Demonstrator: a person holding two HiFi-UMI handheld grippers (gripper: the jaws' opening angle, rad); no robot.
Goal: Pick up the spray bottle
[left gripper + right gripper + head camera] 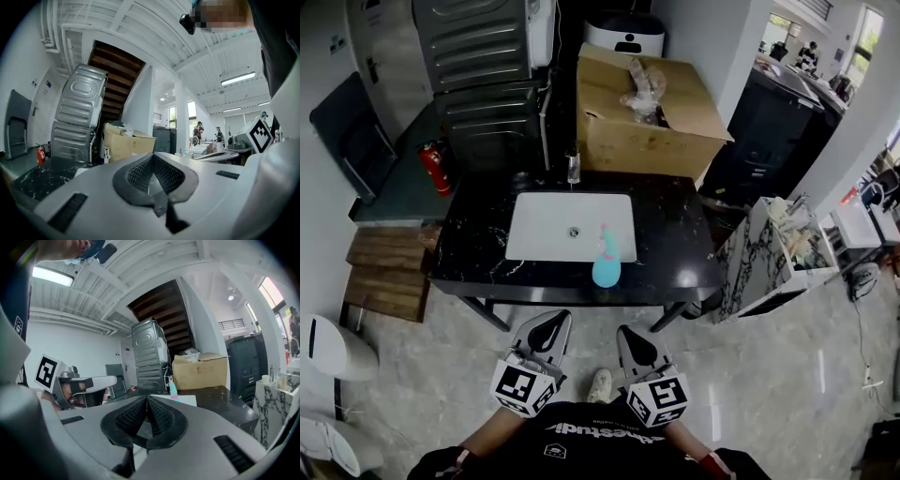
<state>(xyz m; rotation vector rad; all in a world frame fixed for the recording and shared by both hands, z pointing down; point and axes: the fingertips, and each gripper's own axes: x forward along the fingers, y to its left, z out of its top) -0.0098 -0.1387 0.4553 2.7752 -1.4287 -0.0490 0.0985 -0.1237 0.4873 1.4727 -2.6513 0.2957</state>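
The spray bottle (606,263) has a pale blue body and a pink top. It stands upright on the front rim of the white sink (546,234), towards the basin's right-hand corner on the near side. The sink is let into a black marble counter (675,239), and its faucet (573,169) rises at the middle of the basin's far rim. Both grippers hang short of the sink, over the pale floor (750,375) in front of the counter, well apart from the bottle and touching nothing. The left gripper (553,321) has its jaws pressed together at the tips with nothing between them. The right gripper (630,334) is the same, its pads meeting and empty. They sit side by side and point towards the basin, the left one roughly in line with the middle of the sink, the right one just past its right-hand edge. Beyond the sink, behind and to the right of the faucet, stands an open cardboard box (628,141) with crumpled packing (645,89) in it. I cannot tell whether it rests on the counter. Farther back and to the left of the sink are stacked grey metal machines (478,75), with a red fire extinguisher (436,169) beside them.
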